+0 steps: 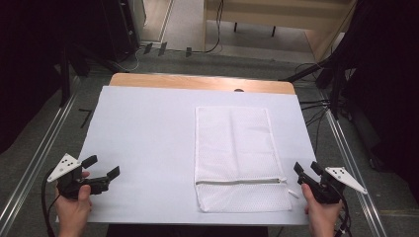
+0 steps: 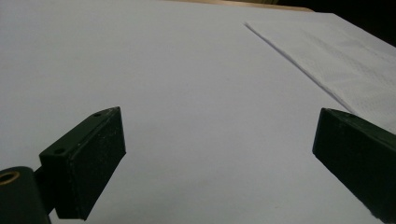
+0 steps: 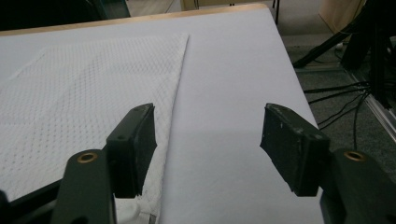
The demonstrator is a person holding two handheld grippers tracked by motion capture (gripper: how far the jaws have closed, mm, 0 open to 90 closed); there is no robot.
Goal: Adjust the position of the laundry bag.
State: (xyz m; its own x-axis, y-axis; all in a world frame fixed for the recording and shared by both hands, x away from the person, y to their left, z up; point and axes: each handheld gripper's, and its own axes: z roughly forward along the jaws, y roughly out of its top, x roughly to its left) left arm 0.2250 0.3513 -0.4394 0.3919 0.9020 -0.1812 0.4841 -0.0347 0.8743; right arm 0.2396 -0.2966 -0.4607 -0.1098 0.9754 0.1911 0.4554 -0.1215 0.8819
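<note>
My left gripper (image 1: 104, 168) and right gripper (image 1: 305, 170) hover wide open and empty at the bench's (image 1: 148, 128) near edge. The white mesh bag (image 1: 237, 153) lies flat between them, just beside my right gripper.

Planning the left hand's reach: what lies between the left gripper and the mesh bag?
Nothing: in the high view, bare white table cover runs from the left gripper to the mesh bag.

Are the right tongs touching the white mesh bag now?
Apart. In the high view the right tongs sit open beside the mesh bag, with bare table cover between them near the bag's right edge.
</note>
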